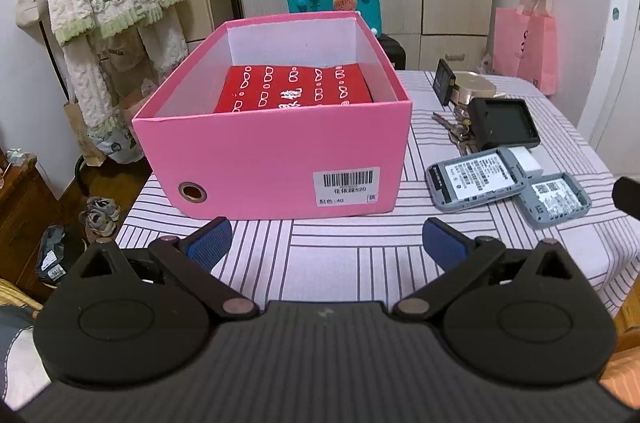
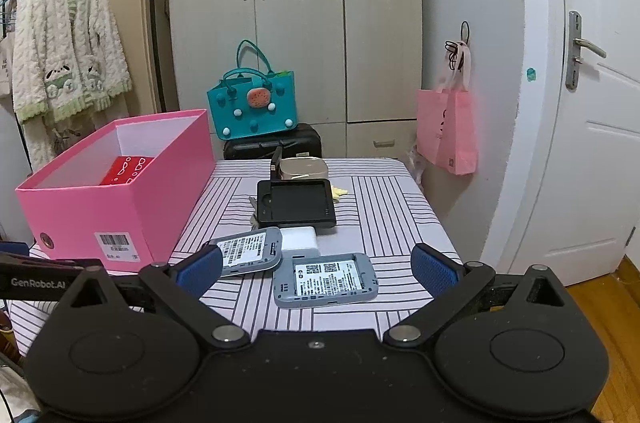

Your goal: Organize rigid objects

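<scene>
Pink box [image 1: 276, 159], red packet [image 1: 294, 89] inside, both tools gaping, empty.

Left matte-black plastic two-finger gripper [image 1: 326, 243]: ribbed body, round side housings, silver pivot pins, triangular cut-outs, textured blue rubber pads [image 1: 208, 243]. Right matte-black plastic two-finger gripper [image 2: 316, 269]: same build, smooth dusty body with a centre screw. White "GenRobot.AI" lettering on the black bar at left of right view.

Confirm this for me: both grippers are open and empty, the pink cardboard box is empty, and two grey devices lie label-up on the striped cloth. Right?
Not quite. The pink cardboard box is not empty: the left wrist view shows a red patterned box inside. The rest holds: left gripper and right gripper are open and empty, and two grey devices lie label-up on the striped cloth.
</scene>
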{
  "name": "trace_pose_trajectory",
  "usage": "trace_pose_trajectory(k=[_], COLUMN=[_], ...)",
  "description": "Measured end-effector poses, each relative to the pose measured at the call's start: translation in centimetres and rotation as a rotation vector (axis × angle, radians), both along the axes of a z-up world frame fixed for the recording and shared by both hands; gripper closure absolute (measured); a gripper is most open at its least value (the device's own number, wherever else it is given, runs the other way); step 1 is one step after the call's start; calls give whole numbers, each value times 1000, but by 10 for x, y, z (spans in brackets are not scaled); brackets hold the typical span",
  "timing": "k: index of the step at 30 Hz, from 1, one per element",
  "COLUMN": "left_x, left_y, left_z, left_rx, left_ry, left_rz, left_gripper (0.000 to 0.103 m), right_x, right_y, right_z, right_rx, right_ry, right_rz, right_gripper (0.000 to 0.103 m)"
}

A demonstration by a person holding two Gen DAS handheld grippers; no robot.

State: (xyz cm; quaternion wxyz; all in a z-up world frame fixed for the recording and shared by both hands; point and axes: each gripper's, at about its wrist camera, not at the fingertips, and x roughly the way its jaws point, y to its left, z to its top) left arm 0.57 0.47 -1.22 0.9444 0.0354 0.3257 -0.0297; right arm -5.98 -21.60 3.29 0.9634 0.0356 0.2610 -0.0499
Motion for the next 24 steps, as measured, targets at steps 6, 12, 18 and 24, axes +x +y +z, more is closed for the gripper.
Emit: trace_pose_trajectory(k=[6, 12, 18, 24], left_x=[-1, -2, -5, -7], left_y=[0, 4, 2, -1], left_z=[-4, -2, -2, -4], left_rx=[-9, -17, -12, -11], left_ry=[1, 0, -13, -11], left_rz=[1, 20, 11, 7], left_gripper=[0, 0, 0, 0], right_x=[-3, -4, -6, -5], right_y=[-2, -7, -9, -10], right_z=[-2, -7, -5, -8], right_rx=[-6, 5, -2, -2], right_ry=[-11, 2, -8, -5], right_rz=[-5, -10, -12, -10], right_gripper=[1, 1, 1, 1])
